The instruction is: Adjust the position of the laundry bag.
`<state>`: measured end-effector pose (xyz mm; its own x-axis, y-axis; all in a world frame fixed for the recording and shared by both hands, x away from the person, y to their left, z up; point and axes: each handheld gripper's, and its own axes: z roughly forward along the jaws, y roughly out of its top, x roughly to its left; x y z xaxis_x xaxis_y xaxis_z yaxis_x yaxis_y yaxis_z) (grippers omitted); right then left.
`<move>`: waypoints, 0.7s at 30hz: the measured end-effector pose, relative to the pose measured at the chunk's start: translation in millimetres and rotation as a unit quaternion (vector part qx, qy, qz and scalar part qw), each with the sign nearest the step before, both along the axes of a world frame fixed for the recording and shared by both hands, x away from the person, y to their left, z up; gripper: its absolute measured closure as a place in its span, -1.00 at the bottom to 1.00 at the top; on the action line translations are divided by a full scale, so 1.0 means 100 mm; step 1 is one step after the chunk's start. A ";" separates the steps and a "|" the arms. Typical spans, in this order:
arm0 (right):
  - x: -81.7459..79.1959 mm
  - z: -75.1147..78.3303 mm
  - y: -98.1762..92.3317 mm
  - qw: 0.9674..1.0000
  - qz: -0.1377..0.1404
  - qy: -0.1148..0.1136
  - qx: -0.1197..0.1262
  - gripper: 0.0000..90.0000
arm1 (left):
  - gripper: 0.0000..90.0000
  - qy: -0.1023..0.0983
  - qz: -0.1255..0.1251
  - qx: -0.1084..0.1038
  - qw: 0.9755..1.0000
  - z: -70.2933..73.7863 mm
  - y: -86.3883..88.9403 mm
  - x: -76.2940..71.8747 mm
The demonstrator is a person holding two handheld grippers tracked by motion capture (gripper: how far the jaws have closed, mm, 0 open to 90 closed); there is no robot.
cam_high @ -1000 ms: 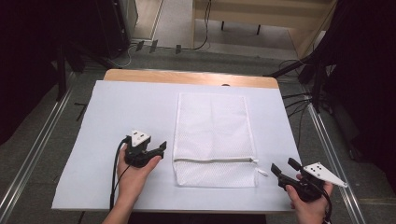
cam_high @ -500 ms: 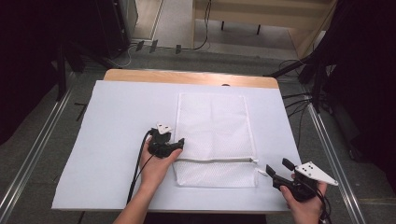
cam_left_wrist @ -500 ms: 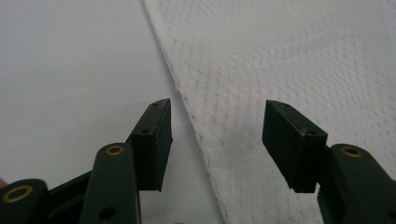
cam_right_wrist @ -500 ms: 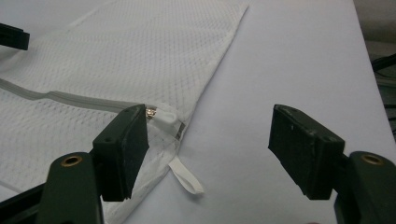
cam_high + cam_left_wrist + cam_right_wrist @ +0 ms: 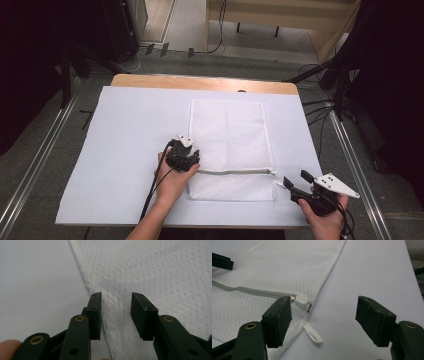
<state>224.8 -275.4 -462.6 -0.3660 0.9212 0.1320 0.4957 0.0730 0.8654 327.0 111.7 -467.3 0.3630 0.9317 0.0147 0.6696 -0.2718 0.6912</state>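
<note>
A white mesh bag with a grey zipper lies flat on the table's white sheet. My left gripper hovers at the bag's left edge just above the zipper line; its jaws stand open over the mesh edge with nothing between them. My right gripper stands open near the bag's lower right corner. In the right gripper view the zipper slider sits beside the left finger, and a white pull tab lies on the sheet.
The wooden table edge runs along the back. Metal rails flank the table on the floor. Cables lie at the right. Bare white sheet spreads left of the bag.
My left gripper has moved right from the bare sheet to the bag's left edge. The right gripper has shifted a little toward the bag's lower right corner.
</note>
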 end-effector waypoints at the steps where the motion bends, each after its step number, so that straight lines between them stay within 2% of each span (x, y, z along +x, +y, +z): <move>1: 0.00 0.00 0.00 1.000 0.001 -0.001 -0.001 -0.34 | 0.52 -0.003 -0.001 0.000 1.000 -0.01 0.00 0.00; 3: 0.00 0.00 0.01 1.000 0.002 0.000 0.000 -0.34 | 0.65 -0.005 -0.001 -0.005 1.000 -0.01 0.00 0.01; 4: 0.00 0.00 0.01 1.000 0.005 0.002 -0.001 -0.34 | 0.82 -0.006 0.000 -0.006 1.000 -0.01 0.00 0.01; 5: 0.00 0.00 0.01 1.000 0.005 0.002 -0.001 -0.34 | 0.82 -0.008 0.001 -0.006 1.000 -0.01 0.00 0.01; 7: 0.00 -0.01 0.01 1.000 0.006 0.004 -0.001 -0.33 | 0.99 -0.006 -0.008 -0.014 1.000 -0.02 0.01 0.02; 14: 0.00 -0.02 0.01 1.000 0.005 0.005 -0.001 -0.33 | 1.00 -0.004 -0.015 -0.023 1.000 -0.01 0.03 0.03; 21: 0.00 -0.02 -0.01 1.000 0.002 0.004 0.001 -0.33 | 1.00 -0.012 -0.018 -0.042 0.999 0.07 0.09 0.00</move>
<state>224.4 -276.8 -464.3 -0.3679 0.9198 0.1367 0.5032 0.0733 0.8610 326.5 120.3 -460.5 0.3963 0.9165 -0.0542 0.6437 -0.2353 0.7282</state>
